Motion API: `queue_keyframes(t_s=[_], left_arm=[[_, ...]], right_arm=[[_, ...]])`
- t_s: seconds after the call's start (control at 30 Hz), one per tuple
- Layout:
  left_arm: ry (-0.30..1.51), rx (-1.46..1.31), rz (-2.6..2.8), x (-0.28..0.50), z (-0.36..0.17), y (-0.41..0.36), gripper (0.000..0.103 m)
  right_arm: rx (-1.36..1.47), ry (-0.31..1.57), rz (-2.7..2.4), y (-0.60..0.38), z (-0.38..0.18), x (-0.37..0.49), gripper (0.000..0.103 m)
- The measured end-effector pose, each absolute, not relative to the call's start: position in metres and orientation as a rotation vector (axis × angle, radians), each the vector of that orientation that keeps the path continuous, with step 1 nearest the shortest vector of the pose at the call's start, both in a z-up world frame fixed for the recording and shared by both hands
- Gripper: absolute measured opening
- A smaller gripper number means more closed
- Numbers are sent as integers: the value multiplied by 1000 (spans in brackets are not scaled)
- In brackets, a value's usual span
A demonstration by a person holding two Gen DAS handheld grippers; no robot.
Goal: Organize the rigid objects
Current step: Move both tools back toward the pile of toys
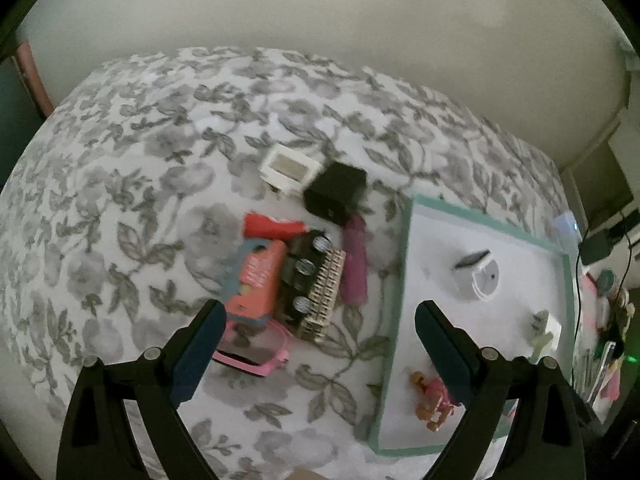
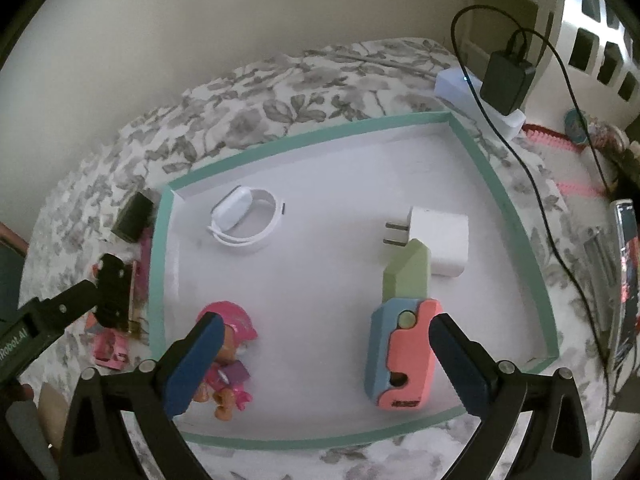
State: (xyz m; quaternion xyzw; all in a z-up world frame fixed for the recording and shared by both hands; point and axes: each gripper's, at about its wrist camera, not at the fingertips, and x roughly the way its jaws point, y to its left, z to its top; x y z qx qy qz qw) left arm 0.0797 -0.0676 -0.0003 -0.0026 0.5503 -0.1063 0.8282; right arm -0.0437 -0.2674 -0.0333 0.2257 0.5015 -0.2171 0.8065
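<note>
A white tray with a teal rim (image 2: 158,280) (image 1: 402,264) lies on a floral cloth. In it are a white coiled cable case (image 2: 244,220), a white plug adapter (image 2: 440,236), a pink-helmet toy figure (image 2: 232,356) and a blue-and-pink toy with a green tip (image 2: 404,344). My right gripper (image 2: 324,364) is open and empty above the tray, the toy by its right finger. Left of the tray lies a pile: orange box (image 1: 260,280), circuit board with capacitors (image 1: 316,292), pink stick (image 1: 354,260), black cube (image 1: 336,192), white frame (image 1: 290,168), pink frame (image 1: 256,350). My left gripper (image 1: 320,344) is open above the pile's near edge.
A black power adapter with cable (image 2: 506,82) sits on a white box (image 2: 468,92) past the tray's far right corner. Clutter (image 2: 624,280) lies on the right. A cream wall (image 1: 320,8) stands behind the table. The left gripper (image 2: 108,292) shows at the tray's left.
</note>
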Motion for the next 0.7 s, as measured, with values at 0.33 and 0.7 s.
queue_keyframes(t_s=[0.33, 0.7], left_arm=[[1052, -85, -111, 99, 32, 1, 96], [1004, -129, -16, 112, 42, 61, 96]], right_arm=[[468, 944, -424, -254, 0, -38, 103], [343, 885, -265, -188, 29, 5, 103]])
